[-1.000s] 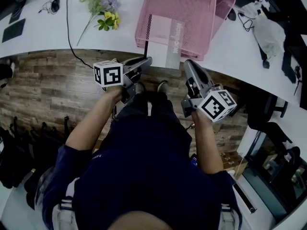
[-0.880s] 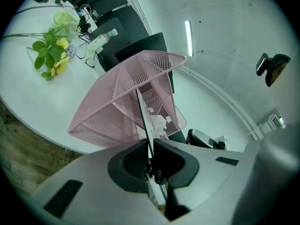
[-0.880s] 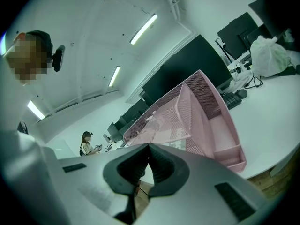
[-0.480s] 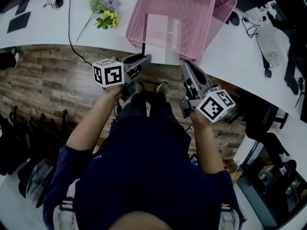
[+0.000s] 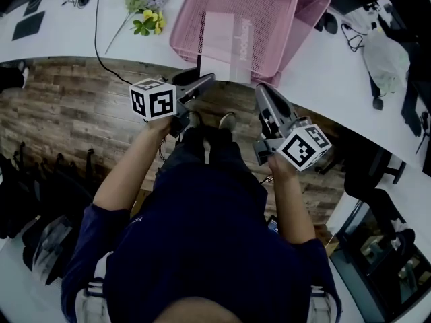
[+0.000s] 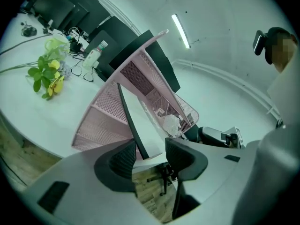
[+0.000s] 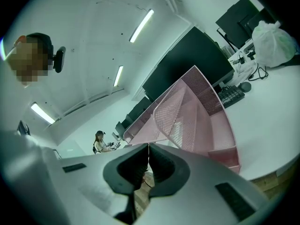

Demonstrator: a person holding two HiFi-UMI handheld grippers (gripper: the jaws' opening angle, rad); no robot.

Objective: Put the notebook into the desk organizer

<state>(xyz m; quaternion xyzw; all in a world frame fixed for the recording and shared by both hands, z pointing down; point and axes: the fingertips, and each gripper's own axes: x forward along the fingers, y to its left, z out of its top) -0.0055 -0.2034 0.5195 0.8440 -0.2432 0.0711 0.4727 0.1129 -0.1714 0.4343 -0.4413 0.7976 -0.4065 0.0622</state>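
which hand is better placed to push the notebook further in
Left, likely: the left gripper has just been opening its jaws, with the notebook between them. The right gripper is shut, off to one side.

The organizer (image 5: 269, 9) is pink metal mesh; the desk (image 5: 60, 39) is smooth matt white; the floor (image 5: 60, 120) is grained wood planks.

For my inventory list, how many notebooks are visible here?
1. The notebook sits in the pink desk organizer, its near end sticking out past the front rim. More could be hidden behind the mesh.
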